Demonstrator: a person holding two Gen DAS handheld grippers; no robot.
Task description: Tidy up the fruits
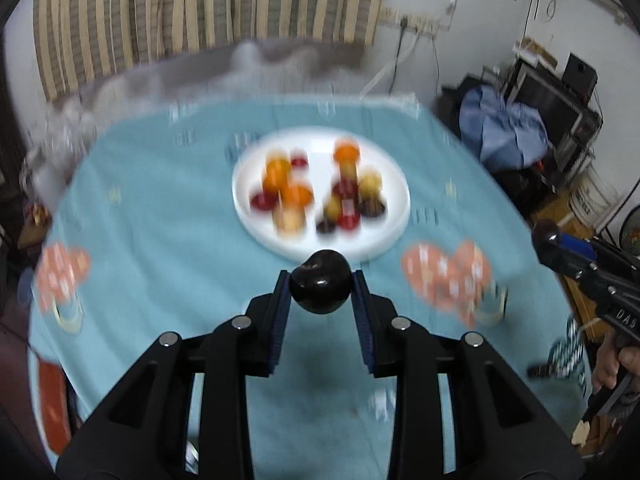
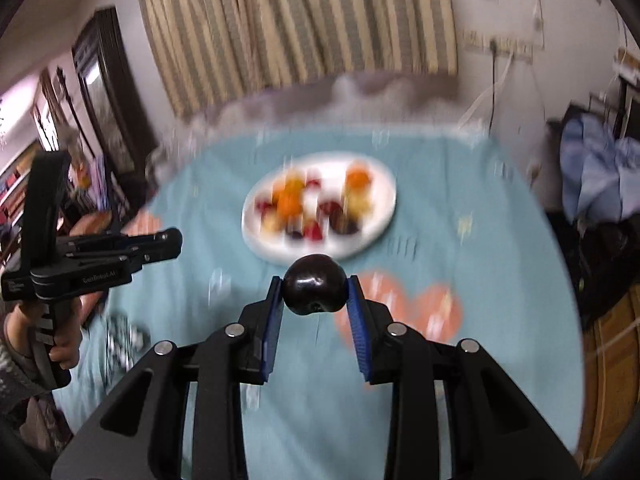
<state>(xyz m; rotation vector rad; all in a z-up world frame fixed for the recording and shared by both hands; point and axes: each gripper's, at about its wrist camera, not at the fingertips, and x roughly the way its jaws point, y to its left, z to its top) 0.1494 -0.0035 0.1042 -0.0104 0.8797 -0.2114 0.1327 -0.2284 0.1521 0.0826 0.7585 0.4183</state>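
Note:
My left gripper [image 1: 321,280] is shut on a dark plum [image 1: 320,286] and holds it above the table, just short of a white plate [image 1: 384,236]. The plate carries several blurred fruits: oranges [image 1: 280,174], red and dark plums, yellow ones. My right gripper [image 2: 315,286] is shut on another dark plum [image 2: 314,290], also above the table before the same plate [image 2: 372,232]. The right gripper with its plum shows at the right edge of the left wrist view [image 1: 546,236]. The left gripper shows at the left of the right wrist view [image 2: 170,242].
The round table has a light blue cloth [image 1: 160,200] with orange flower prints [image 1: 448,276]. A striped curtain [image 1: 208,12] hangs behind. Clutter and a blue cloth heap [image 1: 508,128] stand at the right. A dark cabinet [image 2: 104,92] stands at the left.

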